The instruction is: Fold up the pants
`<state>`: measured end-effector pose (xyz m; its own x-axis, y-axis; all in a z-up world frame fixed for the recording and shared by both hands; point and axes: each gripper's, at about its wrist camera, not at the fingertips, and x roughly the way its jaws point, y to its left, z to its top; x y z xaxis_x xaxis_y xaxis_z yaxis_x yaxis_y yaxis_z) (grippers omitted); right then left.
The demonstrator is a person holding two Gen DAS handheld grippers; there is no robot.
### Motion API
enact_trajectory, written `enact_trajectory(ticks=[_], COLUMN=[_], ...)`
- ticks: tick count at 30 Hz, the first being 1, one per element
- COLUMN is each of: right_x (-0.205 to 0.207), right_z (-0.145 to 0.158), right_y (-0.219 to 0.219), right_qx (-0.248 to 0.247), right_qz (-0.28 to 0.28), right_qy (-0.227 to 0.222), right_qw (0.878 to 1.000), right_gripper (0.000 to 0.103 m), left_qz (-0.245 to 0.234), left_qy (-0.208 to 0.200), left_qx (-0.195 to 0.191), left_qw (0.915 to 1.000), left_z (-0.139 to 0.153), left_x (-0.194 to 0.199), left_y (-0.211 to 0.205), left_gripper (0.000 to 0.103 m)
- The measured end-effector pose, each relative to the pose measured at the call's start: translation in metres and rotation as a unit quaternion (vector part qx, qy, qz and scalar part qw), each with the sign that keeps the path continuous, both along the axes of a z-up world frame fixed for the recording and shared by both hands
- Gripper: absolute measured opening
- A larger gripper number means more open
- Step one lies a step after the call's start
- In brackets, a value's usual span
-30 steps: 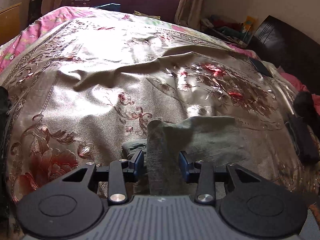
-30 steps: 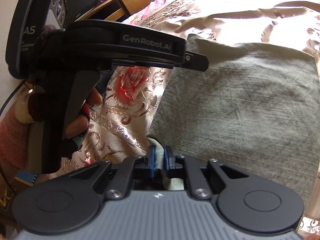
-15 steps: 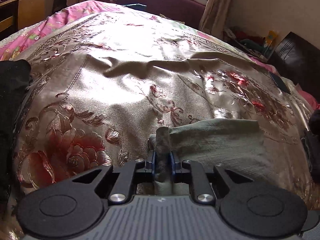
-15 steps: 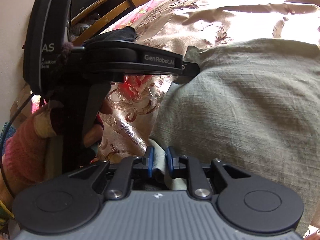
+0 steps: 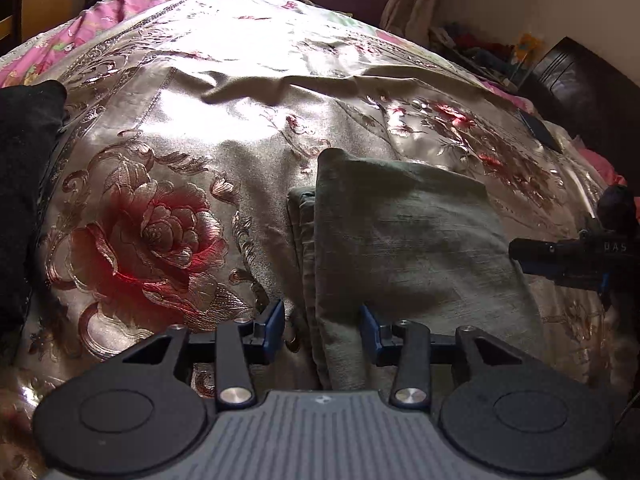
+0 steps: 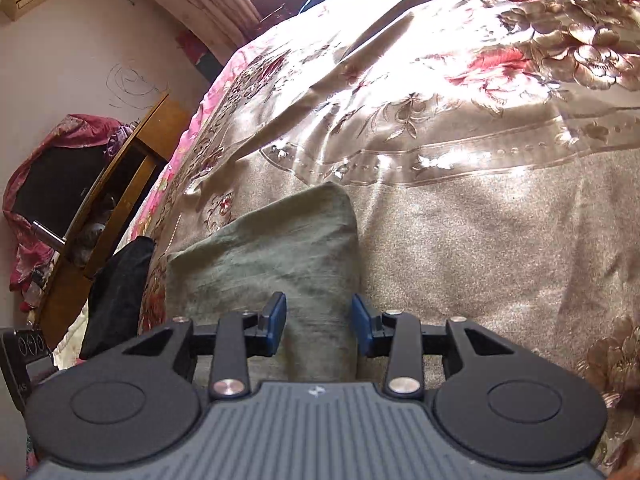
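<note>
Left wrist: black garment beside folded pants.

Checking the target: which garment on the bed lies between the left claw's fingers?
The green folded pants, between the jaws of the left claw, which are opening; the black garment lies apart, far left.

Light: daylight falls from the window behind my bed, fairly bright.
Glare: the satin bedspread blows out white in both my views.
Shadows: near foreground sits dim.
Distortion: fisheye bends edges, corners go black.
Focus: mostly sharp.
</note>
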<state>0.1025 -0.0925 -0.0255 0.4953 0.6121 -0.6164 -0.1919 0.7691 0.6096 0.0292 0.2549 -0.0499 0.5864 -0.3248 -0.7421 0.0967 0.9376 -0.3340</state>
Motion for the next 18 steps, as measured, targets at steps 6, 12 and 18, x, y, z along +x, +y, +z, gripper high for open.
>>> enact_trajectory(ticks=[6, 12, 18], right_x=[0.025, 0.032, 0.032], right_z=[-0.013, -0.018, -0.031], right_y=[0.012, 0.007, -0.003], right_qx=[0.033, 0.042, 0.091], right_qz=[0.017, 0.027, 0.04], right_qy=[0.008, 0.01, 0.028], right_qw=[0.999, 0.999, 0.995], right_gripper=[0.049, 0.05, 0.051], left_qz=[0.021, 0.024, -0.003], left_qy=[0.012, -0.001, 0.004], left_qx=[-0.06, -0.042, -0.052], left_qw=[0.9979, 0.9988, 0.9987], left_z=[-0.002, -0.002, -0.006], left_x=[0.005, 0.029, 0.04], left_y=[0.021, 0.018, 0.008], left_gripper=[0.057, 0.062, 0.065])
